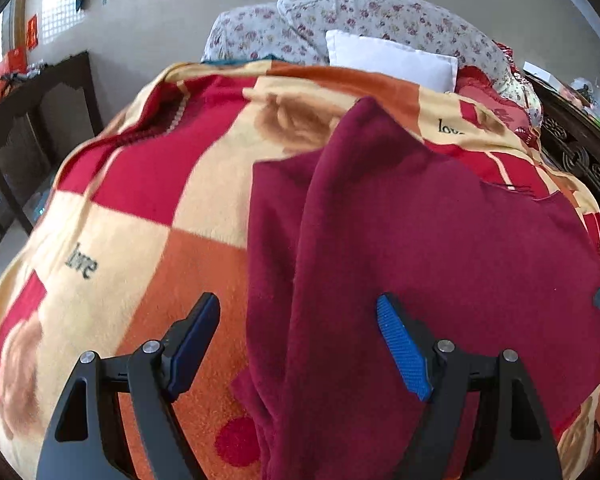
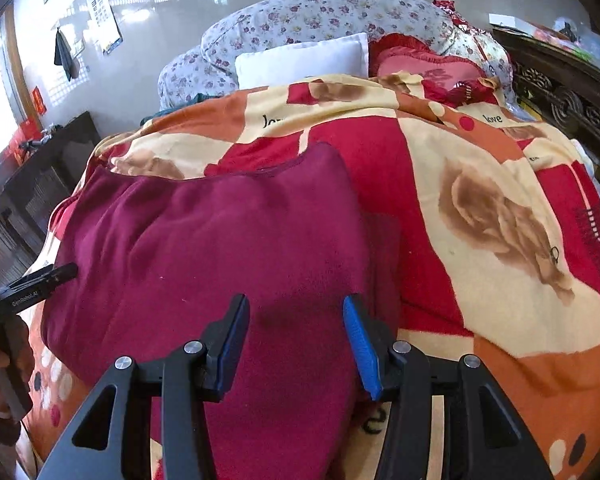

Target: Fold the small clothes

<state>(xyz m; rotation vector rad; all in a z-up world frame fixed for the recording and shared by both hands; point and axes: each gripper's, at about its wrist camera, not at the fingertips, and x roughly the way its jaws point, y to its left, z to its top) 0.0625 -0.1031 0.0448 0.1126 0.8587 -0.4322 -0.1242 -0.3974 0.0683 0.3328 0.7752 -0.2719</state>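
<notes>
Jaws of both grippers gape empty above the maroon garment (image 1: pixel 440 240) on the blanket (image 1: pixel 140 240).

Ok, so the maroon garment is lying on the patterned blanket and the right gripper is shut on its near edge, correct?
Not quite. The maroon garment does lie on the patterned blanket, but the right gripper is open above it, pads clear of the cloth, as the right wrist view shows.

A home bedroom: blanket-covered bed (image 2: pixel 480 208), pillows (image 2: pixel 300 62), floral quilt (image 2: pixel 300 16).
</notes>
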